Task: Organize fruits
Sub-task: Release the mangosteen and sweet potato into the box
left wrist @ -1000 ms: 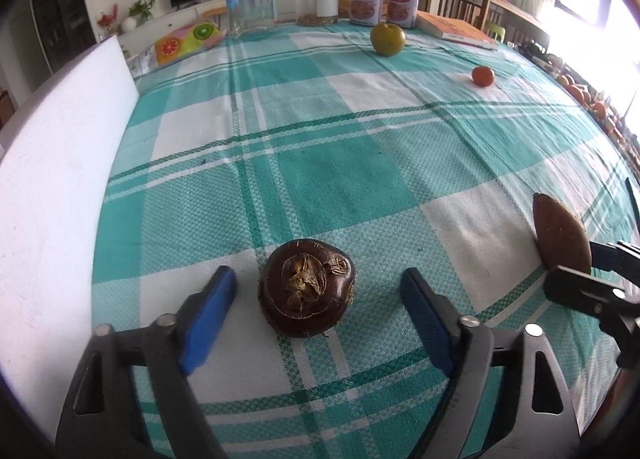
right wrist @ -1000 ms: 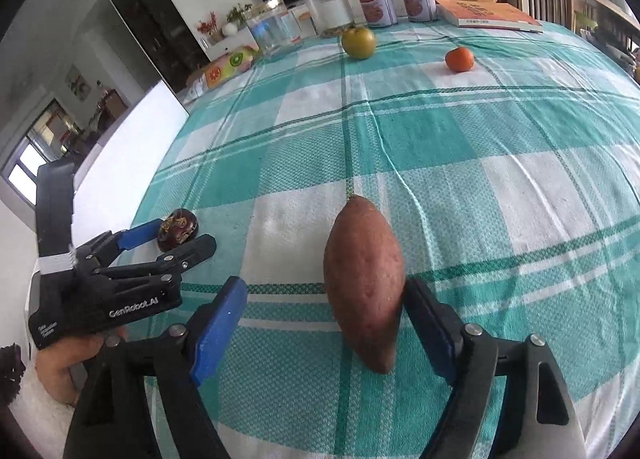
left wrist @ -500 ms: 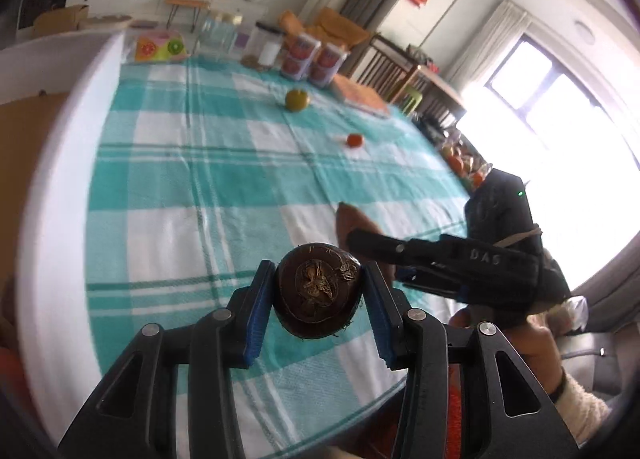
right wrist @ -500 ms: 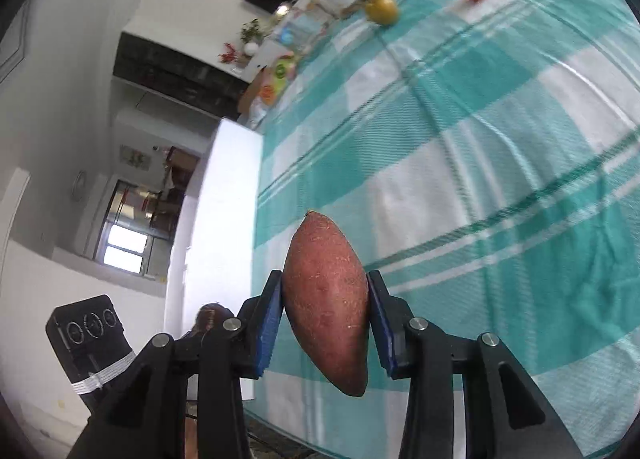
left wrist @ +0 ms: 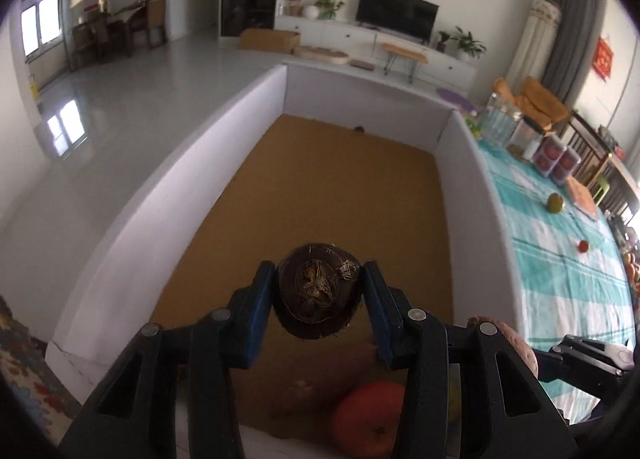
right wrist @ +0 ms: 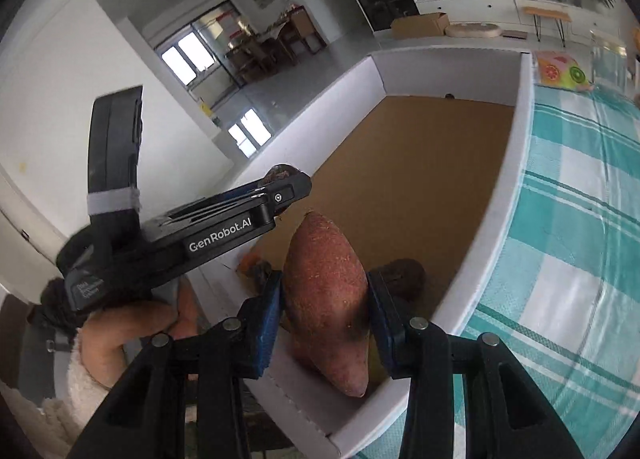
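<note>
My left gripper (left wrist: 319, 299) is shut on a dark brown round water chestnut (left wrist: 318, 295) and holds it above the near end of a white-walled box (left wrist: 168, 187) with a brown cardboard floor. My right gripper (right wrist: 325, 305) is shut on a reddish sweet potato (right wrist: 326, 299), held upright over the box's near corner (right wrist: 496, 219). The left gripper also shows in the right wrist view (right wrist: 276, 189), just left of the sweet potato. In the box lie an orange fruit (left wrist: 368, 419), a second sweet potato (left wrist: 320, 379) and a dark fruit (right wrist: 402, 277).
The checked teal tablecloth (left wrist: 560, 271) lies right of the box, with a green fruit (left wrist: 555, 203), a small orange fruit (left wrist: 583, 246) and jars (left wrist: 556, 159) at its far end. Most of the box floor (left wrist: 328, 187) is bare.
Both grippers closed on their items on the table, lifted them and swung left. They now hang over the near end of the white box.
</note>
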A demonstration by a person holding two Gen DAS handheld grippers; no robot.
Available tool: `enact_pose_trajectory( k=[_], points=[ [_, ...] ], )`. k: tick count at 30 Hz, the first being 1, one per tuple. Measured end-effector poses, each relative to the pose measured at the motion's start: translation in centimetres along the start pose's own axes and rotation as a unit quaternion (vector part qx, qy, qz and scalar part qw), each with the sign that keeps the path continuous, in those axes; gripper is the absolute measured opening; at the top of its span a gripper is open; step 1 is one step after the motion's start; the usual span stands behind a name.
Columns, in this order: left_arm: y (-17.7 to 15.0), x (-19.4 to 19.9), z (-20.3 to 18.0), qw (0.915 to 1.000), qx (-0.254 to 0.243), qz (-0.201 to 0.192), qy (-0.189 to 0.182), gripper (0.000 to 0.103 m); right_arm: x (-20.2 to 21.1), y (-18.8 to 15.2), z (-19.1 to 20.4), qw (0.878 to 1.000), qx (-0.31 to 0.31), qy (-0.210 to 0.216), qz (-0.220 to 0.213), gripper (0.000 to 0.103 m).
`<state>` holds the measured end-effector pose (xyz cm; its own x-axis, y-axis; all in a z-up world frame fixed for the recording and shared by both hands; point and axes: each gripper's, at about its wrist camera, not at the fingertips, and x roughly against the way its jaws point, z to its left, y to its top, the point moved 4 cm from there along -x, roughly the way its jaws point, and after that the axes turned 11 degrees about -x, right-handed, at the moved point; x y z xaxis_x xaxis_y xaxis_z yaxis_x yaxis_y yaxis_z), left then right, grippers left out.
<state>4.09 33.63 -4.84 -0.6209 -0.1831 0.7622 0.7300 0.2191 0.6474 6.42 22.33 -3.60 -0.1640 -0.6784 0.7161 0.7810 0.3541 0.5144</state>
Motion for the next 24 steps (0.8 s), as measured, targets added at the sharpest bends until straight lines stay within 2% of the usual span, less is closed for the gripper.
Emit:
enact_pose_trajectory(
  k=[1, 2, 3, 5, 7, 9, 10, 12, 13, 15, 18, 21, 23, 24],
  points=[
    [-0.3, -0.5, 0.1, 0.9999, 0.001, 0.009, 0.007, 0.054, -0.5, -0.1, 0.0, 1.0, 0.005, -0.016, -0.004, 0.042],
    [-0.6, -0.8, 0.0, 0.9998, 0.0, 0.015, 0.016, 0.071, -0.6, 0.0, -0.1, 1.0, 0.006, -0.025, -0.011, 0.042],
    [-0.7, -1.1, -0.2, 0.9995, 0.0, 0.017, 0.025, 0.077, -0.2, 0.2, -0.3, 0.999, 0.005, -0.025, -0.021, 0.044],
    [-0.6, -0.8, -0.7, 0.9993, 0.0, 0.006, 0.036, 0.08, 1.7, 0.7, -1.1, 0.999, -0.005, -0.016, -0.049, 0.049],
    [0.1, -0.2, -1.8, 0.9994, 0.002, -0.015, 0.031, 0.08, 4.8, 1.0, -2.6, 0.995, -0.014, -0.015, -0.095, 0.06],
    [1.0, 0.7, -2.9, 0.9989, 0.002, -0.043, 0.016, 0.08, 8.1, 1.0, -5.1, 0.987, -0.029, -0.036, -0.151, 0.084],
    [1.3, 1.3, -3.3, 0.9984, -0.002, -0.056, 0.004, 0.08, 9.6, 0.7, -7.2, 0.982, -0.044, -0.058, -0.177, 0.088],
    [1.8, 2.8, -5.8, 0.9963, -0.021, -0.077, -0.031, 0.08, 12.0, -0.8, -12.0, 0.968, -0.073, -0.112, -0.214, 0.091],
    [2.0, 3.5, -7.5, 0.9944, -0.035, -0.085, -0.053, 0.081, 12.7, -1.7, -14.9, 0.959, -0.087, -0.153, -0.223, 0.091],
    [2.2, 4.6, -11.1, 0.9878, -0.07, -0.095, -0.101, 0.083, 13.7, -3.7, -21.0, 0.939, -0.121, -0.238, -0.215, 0.091],
    [1.4, 5.8, -16.9, 0.9722, -0.124, -0.088, -0.178, 0.085, 16.5, -7.5, -29.5, 0.902, -0.187, -0.332, -0.204, 0.091],
    [-0.1, 4.5, -23.0, 0.9532, -0.168, -0.045, -0.248, 0.087, 19.6, -10.9, -35.3, 0.87, -0.25, -0.378, -0.196, 0.091],
    [-1.7, 2.2, -26.5, 0.9447, -0.192, -0.013, -0.266, 0.087, 20.9, -12.6, -37.5, 0.855, -0.27, -0.395, -0.203, 0.091],
    [-2.3, 0.9, -28.2, 0.9437, -0.2, 0.005, -0.263, 0.087, 21.3, -13.2, -38.2, 0.846, -0.287, -0.399, -0.205, 0.091]
  ],
)
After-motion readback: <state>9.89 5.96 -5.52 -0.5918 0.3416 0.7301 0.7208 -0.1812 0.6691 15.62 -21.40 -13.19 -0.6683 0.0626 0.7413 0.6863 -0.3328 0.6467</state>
